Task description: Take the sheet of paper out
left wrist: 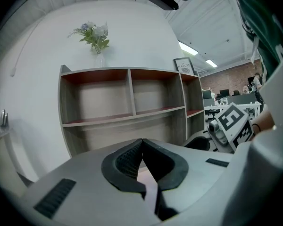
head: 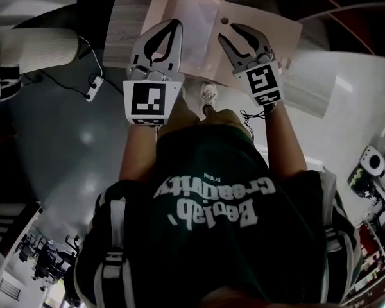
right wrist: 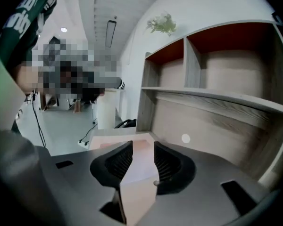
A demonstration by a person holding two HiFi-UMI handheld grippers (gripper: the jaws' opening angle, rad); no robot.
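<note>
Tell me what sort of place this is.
Probably an open-plan office or lab: a wooden shelf unit against a white wall, desks and chairs behind, and ceiling strip lights.

Left gripper [head: 173, 24], right gripper [head: 233, 33] — above paper [head: 202, 25]

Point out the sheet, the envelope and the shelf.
sheet [head: 196, 21], head view, its white middle.
envelope [head: 283, 34], head view, bare right end.
shelf [left wrist: 131, 93], left gripper view, the middle upright.
</note>
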